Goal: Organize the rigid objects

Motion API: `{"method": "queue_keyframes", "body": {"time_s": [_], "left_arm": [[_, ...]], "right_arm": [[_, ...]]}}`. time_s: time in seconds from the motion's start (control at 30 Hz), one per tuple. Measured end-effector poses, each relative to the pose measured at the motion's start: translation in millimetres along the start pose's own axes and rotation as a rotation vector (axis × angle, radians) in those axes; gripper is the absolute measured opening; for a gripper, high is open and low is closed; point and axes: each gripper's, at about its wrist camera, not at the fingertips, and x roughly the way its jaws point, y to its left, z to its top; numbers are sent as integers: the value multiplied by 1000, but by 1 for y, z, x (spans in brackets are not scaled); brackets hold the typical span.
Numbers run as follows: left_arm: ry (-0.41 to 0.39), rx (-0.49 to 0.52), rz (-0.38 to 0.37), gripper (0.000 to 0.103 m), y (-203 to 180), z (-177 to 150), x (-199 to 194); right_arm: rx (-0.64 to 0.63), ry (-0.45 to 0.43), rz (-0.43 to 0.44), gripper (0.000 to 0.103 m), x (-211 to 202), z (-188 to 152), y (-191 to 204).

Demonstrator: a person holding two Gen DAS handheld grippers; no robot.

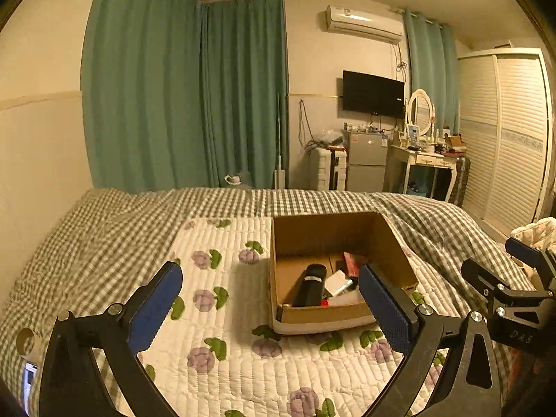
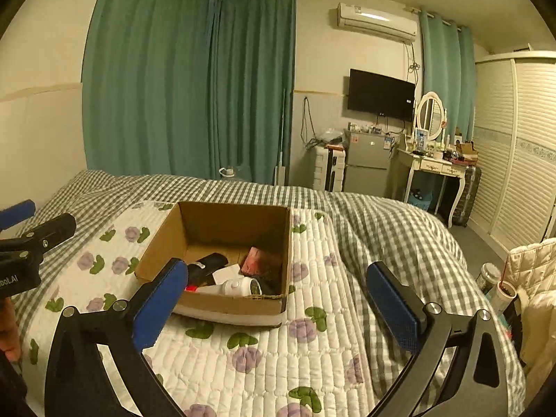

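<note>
Beside the cardboard box (image 2: pixel 222 229), "oot.AI" marks the left gripper (image 2: pixel 21 219).

Right gripper (image 2: pixel 278 292): jaws wide apart, holding nothing, above the quilt (image 2: pixel 264 354).
Left gripper (image 2: pixel 34 219): at the left edge, only partly seen.
Box (image 2: pixel 229 222): open cardboard, on the quilt.
In the box: black tube (image 2: pixel 212 262), red packet (image 2: pixel 255 260), white bottle (image 2: pixel 239 286).
</note>
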Motion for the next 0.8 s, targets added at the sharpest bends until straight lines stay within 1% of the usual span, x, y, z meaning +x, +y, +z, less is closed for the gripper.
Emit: {"method": "queue_keyframes", "body": {"time_s": [0.17,0.23,0.37,0.8], "left_arm": [[17,37,21,103,-5,-13,9],[9,36,23,103,-6,-16,8],[22,37,21,103,-7,-17,10],[42,20,15,103,-6,-19,14]], "right_arm": [[-8,3,6,103,2,-2,5],[-5,3,11,103,3,-2,6],[-1,-4,12,103,1,0,7],[11,35,14,103,8,-4,5]]}}
